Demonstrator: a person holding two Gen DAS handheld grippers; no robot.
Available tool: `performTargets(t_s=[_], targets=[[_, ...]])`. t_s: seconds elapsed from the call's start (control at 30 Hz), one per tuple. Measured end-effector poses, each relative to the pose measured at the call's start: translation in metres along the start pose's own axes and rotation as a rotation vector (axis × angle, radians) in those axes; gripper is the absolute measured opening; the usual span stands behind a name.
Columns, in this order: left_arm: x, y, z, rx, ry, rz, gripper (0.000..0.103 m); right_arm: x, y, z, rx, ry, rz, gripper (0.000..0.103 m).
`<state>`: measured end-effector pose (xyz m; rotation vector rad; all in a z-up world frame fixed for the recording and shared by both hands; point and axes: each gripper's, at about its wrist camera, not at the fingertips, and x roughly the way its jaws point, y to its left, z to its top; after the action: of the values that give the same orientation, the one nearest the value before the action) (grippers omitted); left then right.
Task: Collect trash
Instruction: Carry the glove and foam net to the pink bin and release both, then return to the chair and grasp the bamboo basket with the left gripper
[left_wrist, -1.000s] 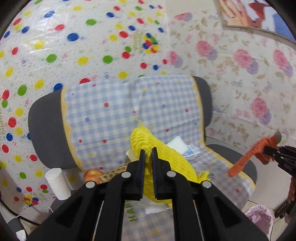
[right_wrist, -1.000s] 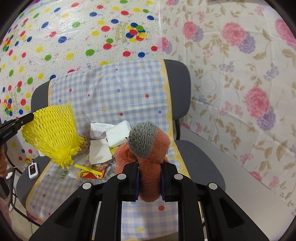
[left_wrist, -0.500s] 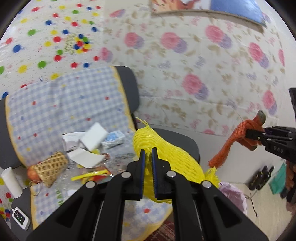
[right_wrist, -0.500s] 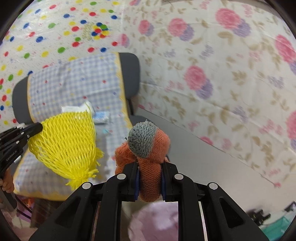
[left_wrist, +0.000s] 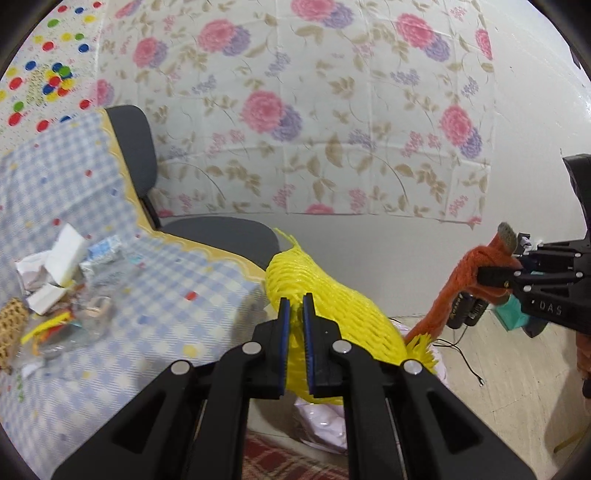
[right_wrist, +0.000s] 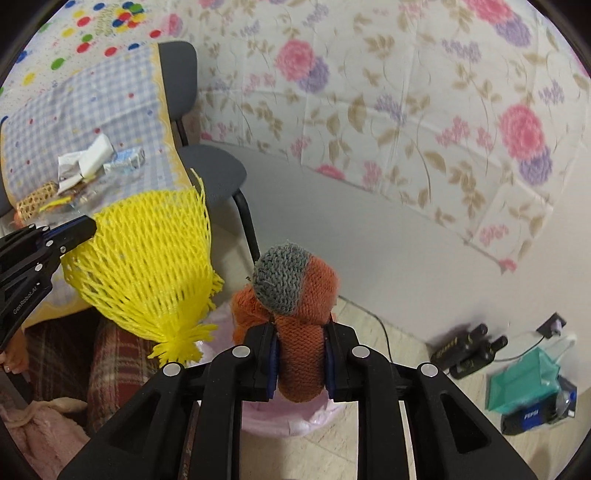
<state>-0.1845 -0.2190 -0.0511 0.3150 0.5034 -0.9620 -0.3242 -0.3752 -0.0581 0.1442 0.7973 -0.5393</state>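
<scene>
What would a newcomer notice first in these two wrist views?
The yellow net, hanging from the left gripper, and the orange sock, between the opening jaws of the right gripper. Both hang over the pink-lined bin on the floor beside the chair, where more litter lies.

The left gripper (left_wrist: 294, 308) pointed downward, jaws clamped on yellow foam netting (left_wrist: 332, 314); the right gripper's (right_wrist: 300, 345) jaws were opening around an orange knitted sock (right_wrist: 301, 354).

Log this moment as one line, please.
left tongs: shut on yellow mesh net | right tongs: opening, orange knit sock between | both above pink-lined bin
</scene>
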Motion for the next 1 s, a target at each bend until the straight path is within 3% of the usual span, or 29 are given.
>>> performTargets(t_s=[0.2,0.33,0.4,0.53,0.77,1.0], targets=[[0.034,-0.005,-0.009,-0.099,0.054,-0.086,0.006,0.022,-0.006,-0.008,0.046,0.021,0.026,0.025],[0.054,-0.012,-0.011,-0.093,0.093,-0.082,0.009,0.039,-0.006,-0.009,0.053,0.035,0.040,0.040],[0.060,-0.012,-0.010,-0.104,0.105,-0.096,0.014,0.047,-0.009,-0.009,0.073,0.041,0.044,0.043],[0.066,-0.009,-0.007,-0.134,0.115,-0.119,0.046,0.054,-0.015,-0.007,0.111,0.046,0.064,0.049],[0.040,0.027,-0.001,-0.157,0.103,-0.010,0.050,0.037,-0.020,0.007,0.174,-0.020,0.113,0.051],[0.001,0.081,-0.005,-0.207,0.110,0.136,0.051,0.009,0.009,0.045,0.137,-0.173,0.228,0.053]])
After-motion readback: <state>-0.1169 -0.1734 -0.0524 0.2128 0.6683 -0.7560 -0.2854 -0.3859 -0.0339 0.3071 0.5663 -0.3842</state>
